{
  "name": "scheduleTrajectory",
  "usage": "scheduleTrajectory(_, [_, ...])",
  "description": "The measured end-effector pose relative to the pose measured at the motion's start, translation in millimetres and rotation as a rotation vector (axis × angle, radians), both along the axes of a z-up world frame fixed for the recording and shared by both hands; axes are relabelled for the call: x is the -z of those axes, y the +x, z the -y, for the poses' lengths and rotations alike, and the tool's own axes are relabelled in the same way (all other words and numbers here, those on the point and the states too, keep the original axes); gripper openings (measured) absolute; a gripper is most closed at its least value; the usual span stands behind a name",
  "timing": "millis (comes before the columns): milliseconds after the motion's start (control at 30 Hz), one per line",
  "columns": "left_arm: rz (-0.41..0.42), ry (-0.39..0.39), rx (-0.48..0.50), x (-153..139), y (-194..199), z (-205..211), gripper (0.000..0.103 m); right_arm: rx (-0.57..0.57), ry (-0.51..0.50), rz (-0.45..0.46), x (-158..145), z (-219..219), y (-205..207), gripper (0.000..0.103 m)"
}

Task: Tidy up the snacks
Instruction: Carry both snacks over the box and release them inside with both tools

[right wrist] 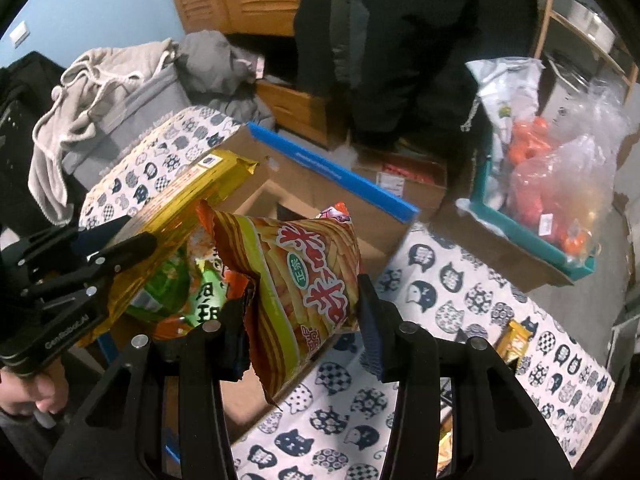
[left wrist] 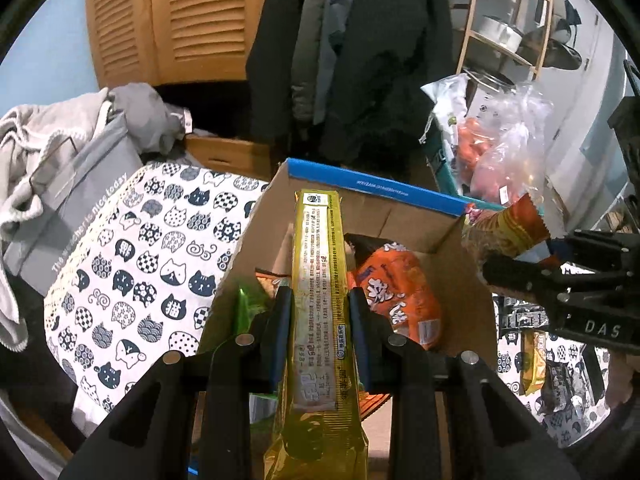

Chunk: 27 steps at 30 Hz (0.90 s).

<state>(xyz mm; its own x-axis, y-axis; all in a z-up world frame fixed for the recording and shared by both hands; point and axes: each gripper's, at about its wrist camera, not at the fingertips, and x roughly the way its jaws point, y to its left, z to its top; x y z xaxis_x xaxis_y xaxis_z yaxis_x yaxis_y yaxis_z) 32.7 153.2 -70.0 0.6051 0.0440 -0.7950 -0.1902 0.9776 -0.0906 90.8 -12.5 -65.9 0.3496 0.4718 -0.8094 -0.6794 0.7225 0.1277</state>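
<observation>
My left gripper (left wrist: pixel 320 300) is shut on a long gold snack packet (left wrist: pixel 320 264) and holds it over an open cardboard box (left wrist: pixel 464 280) with a blue rim. An orange snack bag (left wrist: pixel 400 292) and a green one (left wrist: pixel 248 308) lie inside the box. My right gripper (right wrist: pixel 304 308) is shut on a striped orange chip bag (right wrist: pixel 308 276), held above the box's near right corner (right wrist: pixel 372 216). The left gripper (right wrist: pixel 100 260) with the gold packet (right wrist: pixel 176 208) shows at left in the right wrist view. The right gripper (left wrist: pixel 520 276) with the chip bag (left wrist: pixel 504 228) shows at right in the left wrist view.
The box sits on a cat-print cloth (right wrist: pixel 460 292). More snack packets (left wrist: pixel 536 360) lie on the cloth at right. A teal tray with plastic bags (right wrist: pixel 552 184) stands beyond. Grey clothes and a grey bin (left wrist: pixel 72 160) are at left; dark coats (left wrist: pixel 360 60) hang behind.
</observation>
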Motion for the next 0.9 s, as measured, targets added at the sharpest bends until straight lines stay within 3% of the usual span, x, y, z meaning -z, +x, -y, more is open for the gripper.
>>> scheduleTrajectory(200, [-0.03,-0.002,-0.011,4.2,2.8,0.0,0.031,-0.019,-0.004,-0.029,8.0,-11.5,1.3,0.044])
scheduleTrajectory(367, [-0.016,0.0,-0.019,-3.7,1.3,0.7,0.057,-0.03,0.027,-0.071,9.8,-12.7,4.4,0.045])
scheduleTrajectory(467, [-0.01,-0.002,-0.017,-7.3,0.7,1.5,0.057,-0.03,0.048,-0.088,9.6,-11.7,5.3,0.054])
scheduleTrajectory(700, [-0.01,-0.019,-0.004,-8.6,-0.2,5.8,0.061,0.005,0.055,-0.076,4.1,-1.1,5.1,0.057])
scheduleTrajectory(900, [-0.01,-0.035,0.029,-10.3,0.1,15.2,0.065,0.054,0.065,-0.07,-1.0,15.8,9.3,0.067])
